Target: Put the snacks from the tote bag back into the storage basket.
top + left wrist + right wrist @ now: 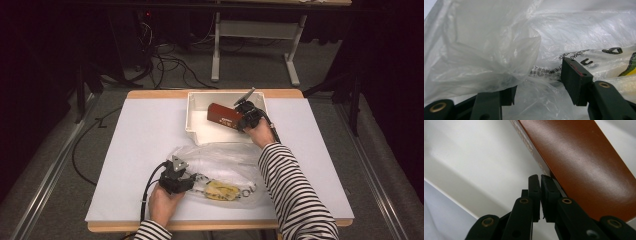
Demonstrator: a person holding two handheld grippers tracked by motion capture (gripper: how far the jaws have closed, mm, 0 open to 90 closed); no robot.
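A red-brown box (224, 115) lies tilted in the white tray (197, 116) at the back of the table. My right gripper (242, 119) is shut at the box's right end. In the right gripper view its jaws (540, 179) stand together with nothing between them, one tip against the box's (579, 162) dark edge. A clear plastic bag (220, 162) with a yellow item (221, 190) inside lies near the front. At the bag's left end is my left gripper (191, 181). Its jaws (540, 77) stand apart with crumpled bag film (499, 57) between them and draped over one.
The tray's white wall and floor (474, 162) lie just beyond the right gripper. A white sheet (145, 135) covers the table. The bag carries black print (571, 53). Cables (80, 145) and table legs (216, 47) are on the floor behind.
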